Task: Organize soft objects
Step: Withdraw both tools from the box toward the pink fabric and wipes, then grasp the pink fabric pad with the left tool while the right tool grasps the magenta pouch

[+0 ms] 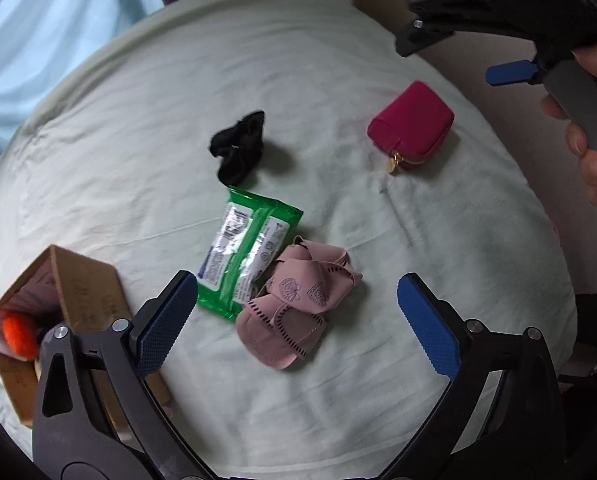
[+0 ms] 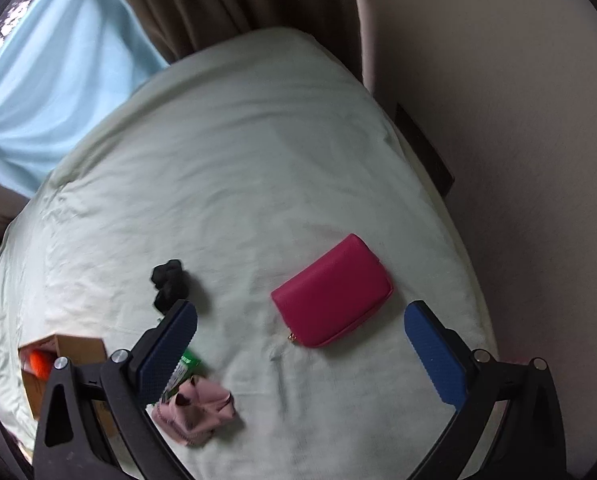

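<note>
A bed covered with a pale green sheet carries all the things. The left hand-held gripper hangs above it with its blue pads spread wide and nothing between them; below the gap lies a crumpled pink cloth, which touches the right edge of a green pack of wipes. Just beyond the pack sits a bunched black cloth, and well apart to the right lies a magenta zip pouch with a small gold pull at its near corner. At the left edge of the left wrist view stands an open cardboard box with something orange inside. The right hand-held gripper is also wide open and holds nothing; it hangs over the sheet with the magenta pouch just beyond the gap between its pads, nearer the right one. In the left wrist view this gripper shows at the upper right, with a hand around its grip. A light blue curtain and a brown curtain hang past the far end of the bed.
</note>
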`<state>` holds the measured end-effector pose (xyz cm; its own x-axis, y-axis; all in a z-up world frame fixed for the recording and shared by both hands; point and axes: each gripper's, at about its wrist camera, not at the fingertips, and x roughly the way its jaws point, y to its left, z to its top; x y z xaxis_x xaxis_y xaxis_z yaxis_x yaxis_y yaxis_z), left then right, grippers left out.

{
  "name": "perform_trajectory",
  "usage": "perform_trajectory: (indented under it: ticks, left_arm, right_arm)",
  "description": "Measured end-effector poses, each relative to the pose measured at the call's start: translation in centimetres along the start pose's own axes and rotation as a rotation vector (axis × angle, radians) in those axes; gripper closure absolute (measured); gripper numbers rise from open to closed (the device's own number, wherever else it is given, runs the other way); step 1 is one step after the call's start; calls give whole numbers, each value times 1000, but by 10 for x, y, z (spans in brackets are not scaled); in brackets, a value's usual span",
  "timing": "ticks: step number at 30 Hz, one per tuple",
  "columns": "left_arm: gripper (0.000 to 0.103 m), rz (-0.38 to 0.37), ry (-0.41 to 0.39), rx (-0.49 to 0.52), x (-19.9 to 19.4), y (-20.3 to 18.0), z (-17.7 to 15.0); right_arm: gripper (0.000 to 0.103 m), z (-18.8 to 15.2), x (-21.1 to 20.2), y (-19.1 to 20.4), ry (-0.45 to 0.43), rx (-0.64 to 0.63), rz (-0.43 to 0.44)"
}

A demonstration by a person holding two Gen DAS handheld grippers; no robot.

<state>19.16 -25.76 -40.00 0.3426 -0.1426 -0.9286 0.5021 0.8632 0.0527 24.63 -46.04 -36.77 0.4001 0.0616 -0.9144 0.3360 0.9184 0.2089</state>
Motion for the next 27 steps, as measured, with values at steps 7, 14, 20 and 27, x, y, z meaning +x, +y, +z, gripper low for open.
perform_trajectory:
  ticks: [7,14,20,27]
  left_arm:
    - [8,-37,77,44,53,-11,3]
    - [17,-61,146,70,88,-18,1]
    - [24,-28,188,102,109,-26,-2]
    - [57,-35,197,74,118,-12,-1]
  right_arm:
    - [0,11,63,-18,93,146,-29]
    - [0,14,95,-35,149,253,-94]
    - [0,17,100,-47,155,313,-158]
    - [34,4,110,-72,193,419,-124]
